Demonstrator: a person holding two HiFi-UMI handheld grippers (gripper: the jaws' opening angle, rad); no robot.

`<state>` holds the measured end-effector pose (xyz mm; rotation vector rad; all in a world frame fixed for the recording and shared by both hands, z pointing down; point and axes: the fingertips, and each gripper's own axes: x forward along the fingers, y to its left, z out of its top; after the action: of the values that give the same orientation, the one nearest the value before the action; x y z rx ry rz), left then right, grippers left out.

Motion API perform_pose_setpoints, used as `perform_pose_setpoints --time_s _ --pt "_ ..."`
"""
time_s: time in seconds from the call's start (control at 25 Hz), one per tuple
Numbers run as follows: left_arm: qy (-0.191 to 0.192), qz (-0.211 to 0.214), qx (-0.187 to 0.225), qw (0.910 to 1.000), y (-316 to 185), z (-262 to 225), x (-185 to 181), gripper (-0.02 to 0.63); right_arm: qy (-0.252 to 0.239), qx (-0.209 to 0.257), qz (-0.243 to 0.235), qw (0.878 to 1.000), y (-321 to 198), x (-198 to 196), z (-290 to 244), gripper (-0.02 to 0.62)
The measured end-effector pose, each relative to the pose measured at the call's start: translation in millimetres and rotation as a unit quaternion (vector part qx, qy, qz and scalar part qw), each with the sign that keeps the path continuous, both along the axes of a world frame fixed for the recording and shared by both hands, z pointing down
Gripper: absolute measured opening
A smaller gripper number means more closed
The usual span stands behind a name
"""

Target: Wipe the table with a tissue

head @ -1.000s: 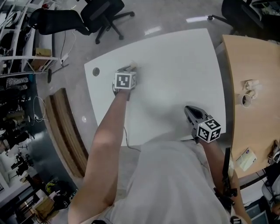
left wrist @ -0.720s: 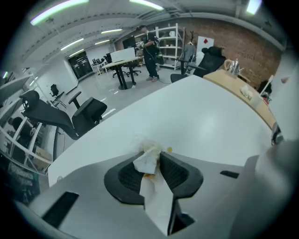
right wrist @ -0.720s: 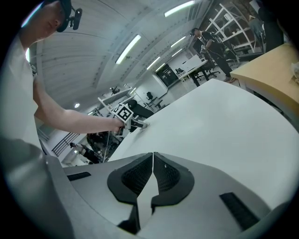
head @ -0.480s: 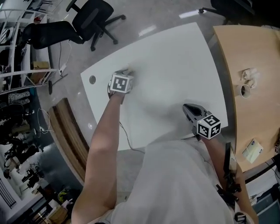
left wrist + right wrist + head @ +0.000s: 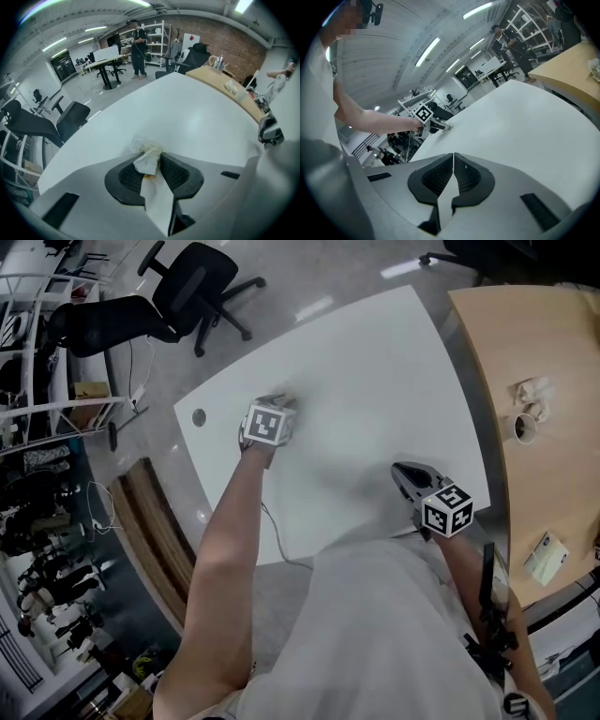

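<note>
So the left tongs [image 5: 151, 154] are clamped on the tissue [image 5: 146, 164]. It's pinched right between the two black pads, with a crumpled wad poking out past the tips and a flat strip trailing back toward the camera. There's a small brownish spot on the tissue right where the pads grip it. From the head view those tongs point steeply down onto the white surface [image 5: 375, 371], over in its far left part, near the round hole [image 5: 199, 416] by the corner. The wad looks pressed against the surface just beyond the marker cube. The right gripper view backs that up: you can see the bare arm [image 5: 370, 119] reaching out and the tissue end meeting the surface. The right tongs [image 5: 453, 157] are closed tight, pads together with nothing between them. They sit low over the near right edge of the surface, well apart from the tissue, pointing across it. Can't tell if they actually touch the surface. Off to the right there's a wooden table [image 5: 553, 352] just beside the white one, with a cup [image 5: 523, 429] and some crumpled paper [image 5: 527, 390] on it. Two black office chairs [image 5: 192, 282] sit on the floor past the far left corner.
</note>
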<state>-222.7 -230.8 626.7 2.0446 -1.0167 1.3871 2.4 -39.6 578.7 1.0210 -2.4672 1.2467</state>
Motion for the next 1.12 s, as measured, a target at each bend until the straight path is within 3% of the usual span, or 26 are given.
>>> perform_pose_setpoints --time_s 0.16,0.28,0.36,0.68,0.76,0.88,1.12 --pt "0.069 0.037 -0.055 0.9954 29.2 4.7 54.3 0.1 0.001 0.004 -0.01 1.0 0.8 -0.2 -1.3 0.017" --pt "0.091 0.07 -0.068 0.9911 48.9 3.1 103.1 0.1 0.0 0.01 -0.012 1.0 1.0 2.4 -5.6 0.017" --pt "0.116 0.065 -0.067 0.9888 59.8 1.1 126.0 0.101 -0.001 0.017 -0.011 1.0 -0.1 6.1 -9.9 0.017" --pt "0.215 0.02 0.051 0.9751 89.5 -59.6 180.7 0.101 -0.001 0.026 0.003 1.0 5.3 32.9 -10.0 0.017" --pt "0.217 0.008 0.074 0.9732 99.1 -69.9 178.0 0.101 -0.004 0.026 -0.006 1.0 9.2 31.0 -9.4 0.017" --pt "0.185 -0.015 0.091 0.9784 105.1 -65.8 146.9 0.101 -0.006 0.03 -0.029 0.999 12.6 23.8 -13.5 0.017" --pt "0.116 -0.118 0.081 0.983 68.6 -38.7 24.5 0.101 0.0 0.036 -0.034 0.999 9.2 25.1 -22.1 0.017"
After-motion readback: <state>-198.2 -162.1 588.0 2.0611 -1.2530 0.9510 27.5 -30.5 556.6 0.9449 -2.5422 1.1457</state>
